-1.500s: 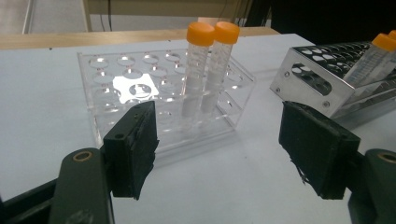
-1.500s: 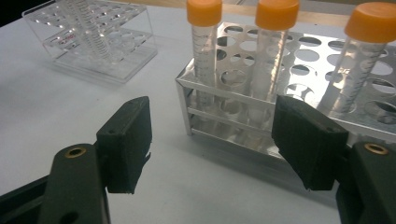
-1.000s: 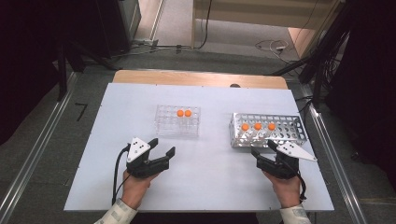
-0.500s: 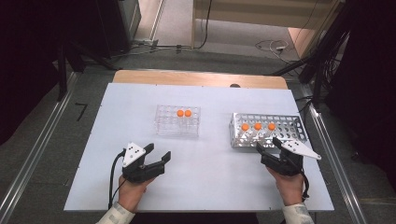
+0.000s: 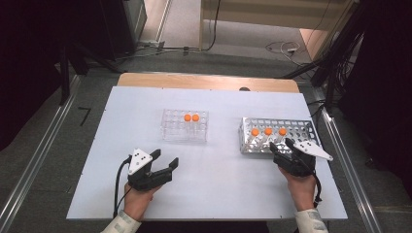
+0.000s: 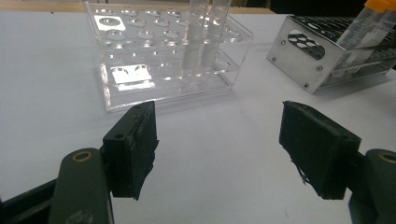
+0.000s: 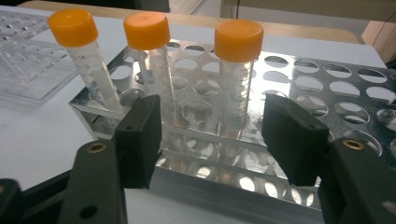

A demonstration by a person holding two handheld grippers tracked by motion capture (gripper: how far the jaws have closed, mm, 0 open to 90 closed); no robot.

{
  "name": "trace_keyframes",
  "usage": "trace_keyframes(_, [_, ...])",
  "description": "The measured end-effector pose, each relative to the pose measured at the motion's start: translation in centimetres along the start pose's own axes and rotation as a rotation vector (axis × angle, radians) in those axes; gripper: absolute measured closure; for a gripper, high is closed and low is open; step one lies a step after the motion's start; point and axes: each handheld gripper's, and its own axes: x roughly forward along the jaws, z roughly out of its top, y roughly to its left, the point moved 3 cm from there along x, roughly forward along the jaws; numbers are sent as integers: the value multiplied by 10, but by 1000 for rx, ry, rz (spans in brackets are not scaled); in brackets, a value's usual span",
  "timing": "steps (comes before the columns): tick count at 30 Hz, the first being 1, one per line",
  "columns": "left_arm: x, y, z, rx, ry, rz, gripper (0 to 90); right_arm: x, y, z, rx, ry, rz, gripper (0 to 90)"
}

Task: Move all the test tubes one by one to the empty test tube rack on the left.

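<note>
On the white table (image 5: pixel 218 194), right half: perforated metal tube rack (image 5: pixel 299 127), shiny, rectangular, holding three clear plastic tubes with orange screw caps (image 5: pixel 267 131) in a row along its near-left part. Tubes stand upright to slightly tilted. Right gripper (image 5: pixel 281 149), black, held in a hand, sits at the rack's near edge; fingers (image 7: pixel 140 140) wide apart, nothing between them but air. Right gripper view: the rightmost capped tube (image 7: pixel 237 70) stands in line with the gap, beyond the fingertips, not touched.

Centre of table: clear acrylic tube rack (image 5: pixel 184 125), two orange-capped tubes (image 5: pixel 191 118) side by side in its far row. Left gripper (image 5: pixel 164 160) well short of it on the near side, fingers (image 6: pixel 133 144) spread, empty, pointing toward the acrylic rack.
</note>
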Motion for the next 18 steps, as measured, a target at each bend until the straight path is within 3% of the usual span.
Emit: trace_keyframes(18, [0,1,0,1,6,3,275,14,-7,5,17,-20,-25,558])
